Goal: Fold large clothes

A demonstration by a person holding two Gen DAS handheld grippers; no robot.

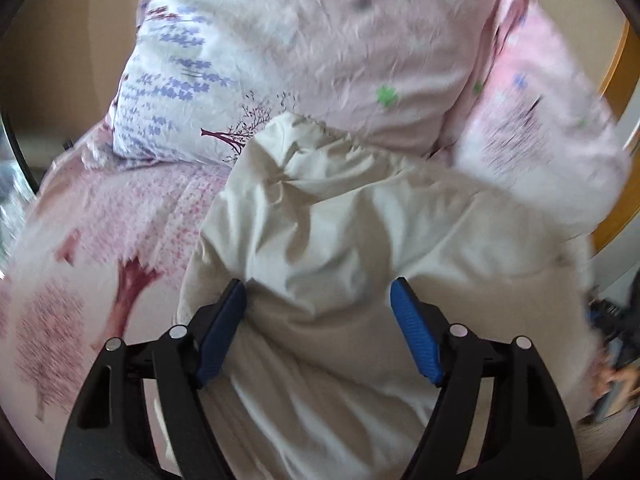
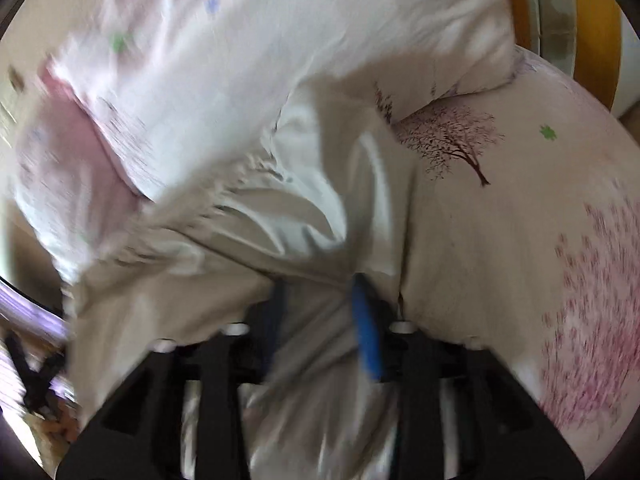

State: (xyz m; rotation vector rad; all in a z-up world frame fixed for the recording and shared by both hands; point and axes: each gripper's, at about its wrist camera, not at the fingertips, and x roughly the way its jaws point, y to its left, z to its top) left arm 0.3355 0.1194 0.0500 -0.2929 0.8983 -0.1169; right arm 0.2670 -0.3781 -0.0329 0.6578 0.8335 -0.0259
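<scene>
In the left wrist view, the left tongs (image 1: pixel 318 300) are sitting nearest the lens, their blue pads (image 1: pixel 224 332) spread wide with a bunched ridge of the cream garment (image 1: pixel 340 216) lying between them, not pinched. The garment is lying heaped on a bed cover (image 1: pixel 100 248) printed with pink trees. To do this step well, they should be closing on a single edge or seam, not the thick bundle, so the cloth lifts flat. A pink patterned quilt (image 1: pixel 320 40) is crowding the far side and overlapping the garment at upper right, limiting room to spread.

In the right wrist view, heavily blurred, the right tongs (image 2: pixel 320 304) are clamped on a fold of the same cream garment, fabric draping over both fingers. The quilt is looming at upper left, bed cover to the right. A yellow frame (image 2: pixel 592 24) is showing at the top edge.
</scene>
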